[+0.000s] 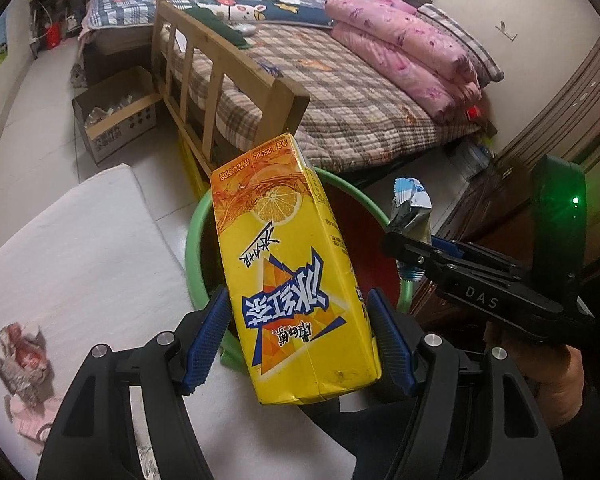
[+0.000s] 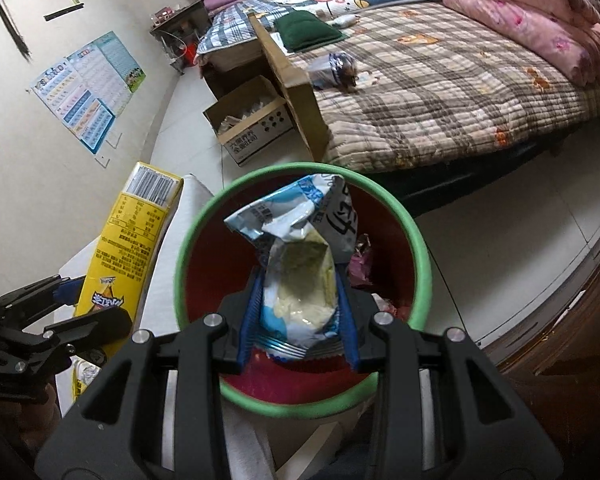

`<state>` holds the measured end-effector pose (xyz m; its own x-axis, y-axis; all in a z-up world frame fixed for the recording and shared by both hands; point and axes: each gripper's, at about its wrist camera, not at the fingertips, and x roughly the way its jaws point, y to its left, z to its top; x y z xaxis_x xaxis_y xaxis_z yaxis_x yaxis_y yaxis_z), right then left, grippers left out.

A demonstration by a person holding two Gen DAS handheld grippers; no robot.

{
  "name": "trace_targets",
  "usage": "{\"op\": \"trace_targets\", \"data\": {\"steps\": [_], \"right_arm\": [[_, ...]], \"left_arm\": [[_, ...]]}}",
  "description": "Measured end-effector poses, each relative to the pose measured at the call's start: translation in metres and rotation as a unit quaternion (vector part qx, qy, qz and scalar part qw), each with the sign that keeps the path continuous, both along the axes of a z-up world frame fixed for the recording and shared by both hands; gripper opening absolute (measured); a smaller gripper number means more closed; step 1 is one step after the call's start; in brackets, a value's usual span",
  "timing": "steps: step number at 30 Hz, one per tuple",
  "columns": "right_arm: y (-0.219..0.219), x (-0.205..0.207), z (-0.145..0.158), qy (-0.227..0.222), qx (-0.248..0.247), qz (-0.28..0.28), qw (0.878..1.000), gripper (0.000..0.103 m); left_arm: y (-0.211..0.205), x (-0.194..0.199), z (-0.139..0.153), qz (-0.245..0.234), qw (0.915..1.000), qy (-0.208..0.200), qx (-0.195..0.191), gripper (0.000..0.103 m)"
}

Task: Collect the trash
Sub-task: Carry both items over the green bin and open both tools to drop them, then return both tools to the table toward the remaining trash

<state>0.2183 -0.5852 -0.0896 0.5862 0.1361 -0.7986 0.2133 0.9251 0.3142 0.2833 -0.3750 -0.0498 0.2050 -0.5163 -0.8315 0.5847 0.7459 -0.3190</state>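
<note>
My left gripper (image 1: pixel 298 320) is shut on a yellow iced-tea carton (image 1: pixel 292 264), held tilted over the left rim of a red bin with a green rim (image 1: pixel 194 224). The carton also shows in the right wrist view (image 2: pixel 128 240). My right gripper (image 2: pixel 298 312) is shut on a crumpled blue-and-white snack wrapper (image 2: pixel 300 248), held above the bin's opening (image 2: pixel 422 248). In the left wrist view the right gripper (image 1: pixel 414 248) and wrapper (image 1: pixel 410 204) show over the bin's right side. Some trash lies inside the bin (image 2: pixel 360 260).
A bed with a plaid cover (image 1: pixel 340 92) and a wooden footboard (image 1: pixel 220 60) stands behind the bin. An open cardboard box (image 2: pixel 252 120) sits on the floor. A white cushion (image 1: pixel 80 248) lies at left. Another wrapper (image 2: pixel 340 70) lies on the bed.
</note>
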Motion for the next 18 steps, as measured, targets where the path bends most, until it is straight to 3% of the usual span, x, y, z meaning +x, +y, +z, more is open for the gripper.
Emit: {"op": "trace_targets", "data": {"steps": [10,11,12,13,14,18], "right_arm": [[-0.01,0.015,-0.017,0.014,0.003,-0.003,1.0,0.035],[-0.01,0.016,-0.017,0.014,0.004,-0.004,1.0,0.046],[-0.011,0.017,-0.018,0.018,0.004,-0.005,1.0,0.064],[-0.012,0.018,-0.019,0.018,-0.001,-0.009,1.0,0.07],[-0.012,0.017,-0.018,0.015,-0.007,-0.013,1.0,0.074],[-0.013,0.016,-0.017,0.015,-0.013,-0.019,1.0,0.088]], "left_arm": [[-0.016,0.01,-0.016,-0.01,0.9998,0.012,0.007,0.067],[-0.016,0.011,-0.016,-0.011,0.9998,0.013,0.008,0.067],[-0.017,0.012,-0.017,-0.01,0.9998,0.014,0.01,0.071],[-0.017,0.014,-0.018,-0.005,0.9998,0.017,0.013,0.085],[-0.015,0.015,-0.019,0.001,0.9998,0.018,0.012,0.091],[-0.004,0.02,-0.018,0.022,0.9995,0.023,0.004,0.095]]}}
